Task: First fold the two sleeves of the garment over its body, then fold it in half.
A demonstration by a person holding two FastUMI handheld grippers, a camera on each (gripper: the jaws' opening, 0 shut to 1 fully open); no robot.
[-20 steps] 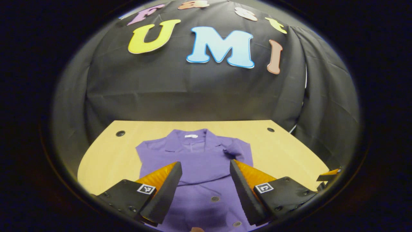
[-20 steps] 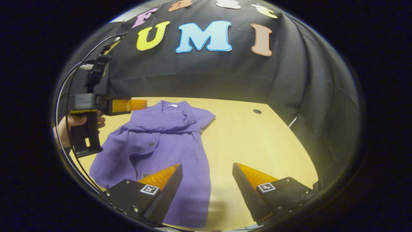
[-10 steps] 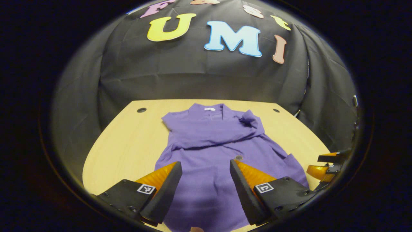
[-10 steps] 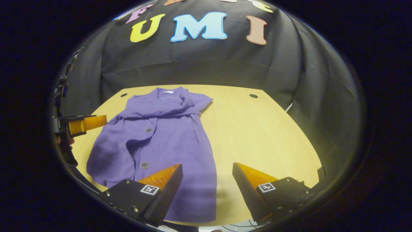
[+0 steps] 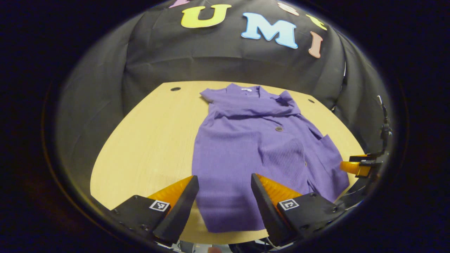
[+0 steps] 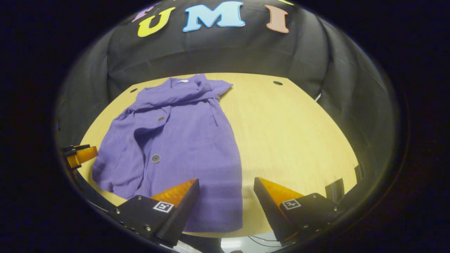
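Note:
A purple buttoned garment (image 5: 246,147) lies flat on the wooden table (image 5: 147,140), collar at the far end and hem at the near edge. Both sleeves lie folded across its chest just below the collar. My left gripper (image 5: 224,182) hangs open above the hem's left part, nothing between its fingers. In the right gripper view the garment (image 6: 182,140) spreads to the left of centre, and my right gripper (image 6: 226,182) stands open over its near right corner. Each gripper shows at the edge of the other's view: the right gripper (image 5: 355,165) and the left gripper (image 6: 79,154).
Bare tabletop (image 6: 288,133) stretches to the right of the garment, and more lies to its left. Small round holes (image 5: 175,89) (image 6: 277,83) mark the table's far corners. The black cloth wall rises behind the table.
Both grippers have drawn back toward the table's near edge, from over the garment's middle to above its hem. Both stay open. The garment has not moved.

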